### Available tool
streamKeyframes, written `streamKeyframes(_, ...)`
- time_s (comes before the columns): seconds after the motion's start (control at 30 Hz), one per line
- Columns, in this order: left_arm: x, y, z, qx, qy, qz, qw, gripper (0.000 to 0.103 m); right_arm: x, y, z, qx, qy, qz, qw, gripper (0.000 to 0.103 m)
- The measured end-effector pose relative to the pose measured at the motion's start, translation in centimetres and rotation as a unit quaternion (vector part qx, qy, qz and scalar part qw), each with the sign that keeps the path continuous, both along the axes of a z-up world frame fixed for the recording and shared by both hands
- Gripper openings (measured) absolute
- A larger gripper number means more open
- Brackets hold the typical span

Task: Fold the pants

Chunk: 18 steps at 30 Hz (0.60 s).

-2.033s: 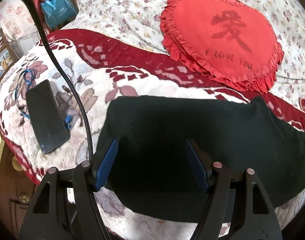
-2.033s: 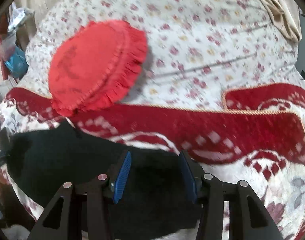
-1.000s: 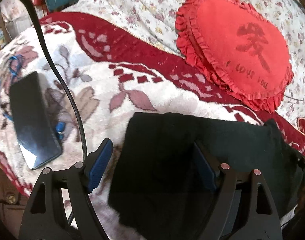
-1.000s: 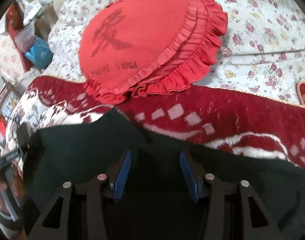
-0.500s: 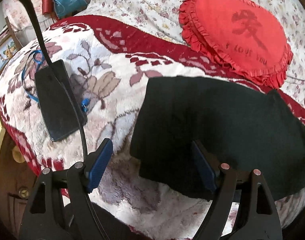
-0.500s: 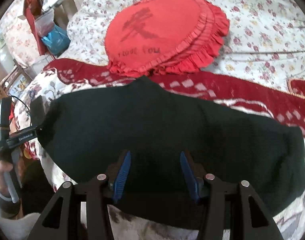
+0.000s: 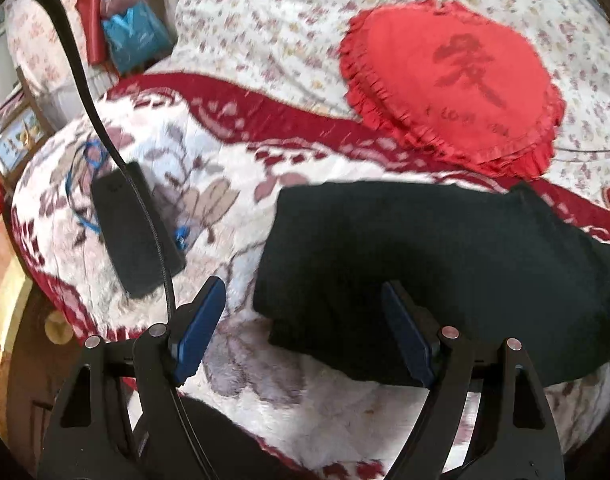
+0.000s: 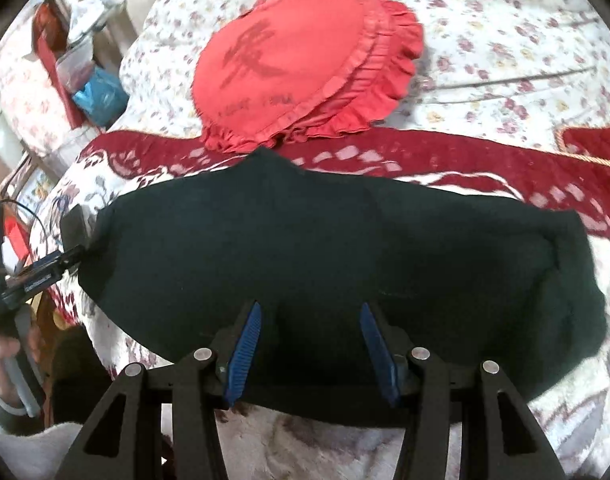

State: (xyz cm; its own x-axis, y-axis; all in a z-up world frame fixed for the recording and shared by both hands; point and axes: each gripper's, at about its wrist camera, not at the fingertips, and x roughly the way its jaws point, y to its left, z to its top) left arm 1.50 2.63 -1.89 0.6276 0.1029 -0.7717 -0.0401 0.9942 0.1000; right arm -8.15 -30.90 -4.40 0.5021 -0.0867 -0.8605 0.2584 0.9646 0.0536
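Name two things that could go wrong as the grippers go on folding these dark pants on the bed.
1. The phone and its blue cord lie beside the pants; the left gripper might snag them.
2. The red heart cushion touches the pants' far edge and could be dragged.

The pants are plain black. The heart cushion is red with a darker red character. The blanket is cream with mauve leaves and a dark red border. The sheet is white with small pink flowers. The phone is black.
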Motion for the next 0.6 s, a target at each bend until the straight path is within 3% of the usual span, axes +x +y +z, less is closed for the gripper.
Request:
streamKeyframes(0.23,-0.2,-5.0,1.7,-0.014,-0.015,-0.061,0.9979,0.081,-2.2,-3.2,0.7,-0.008,-0.002,-0.053,0.999,0.051)
streamKeyframes(0.37,0.3,-8.5,1.3,-0.026,-0.004,-0.103,0.9943,0.081,-3.7,-5.6,1.2,-0.011,0.01,-0.09,0.996,0.051)
streamKeyframes(0.6,1.6,-15.4,-0.1,-0.055,0.039,-0.179,0.9815,0.081,-7.6,-9.8,3.3,0.024,-0.015,-0.157,0.987,0.051)
